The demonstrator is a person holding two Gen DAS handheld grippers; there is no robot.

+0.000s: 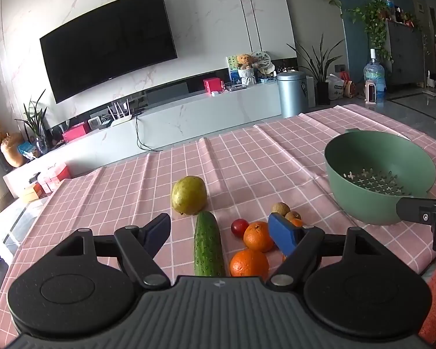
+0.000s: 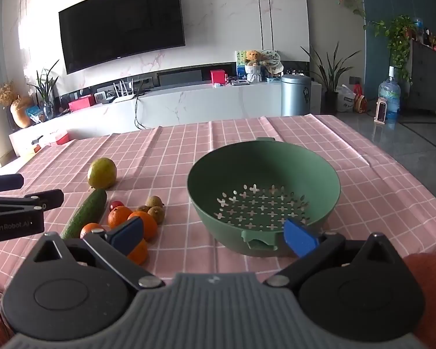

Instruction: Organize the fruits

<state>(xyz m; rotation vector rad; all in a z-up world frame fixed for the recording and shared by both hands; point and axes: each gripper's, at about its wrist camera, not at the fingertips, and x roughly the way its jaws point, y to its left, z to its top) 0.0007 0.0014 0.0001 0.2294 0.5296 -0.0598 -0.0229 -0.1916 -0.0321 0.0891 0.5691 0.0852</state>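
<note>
The fruit lies in a loose cluster on the pink checked cloth of the bench [image 2: 276,133], and the green colander bowl [image 2: 328,174] sits empty at the centre of the right wrist view, so nothing appears sorted yet.

In the left wrist view, the left hand-held gripper [image 1: 222,228] is spread wide and holds nothing. The cucumber [image 1: 208,245] lies lengthwise at lower centre, between its fingers. A yellow-green pear [image 1: 188,194] stands just beyond the cucumber's far tip. To the right of the cucumber are a small red tomato [image 1: 239,227], two oranges [image 1: 258,236] with one nearer the camera, and small brown fruits [image 1: 280,208] behind the blue pad.

The right hand-held gripper [image 2: 213,234] is also wide open and empty, in front of the bowl's near handle.

The cucumber should be stiff and fairly light, though its bumpy, waxy skin may slip. Gripping across its middle would likely keep it balanced. The oranges are firm and round, and they probably need a grip across the widest part, or they may squirt out. The pear looks heavier and bruisable, so its broad lower body seems the safest hold. The tomato is small and soft, and calls for a gentle squeeze.
</note>
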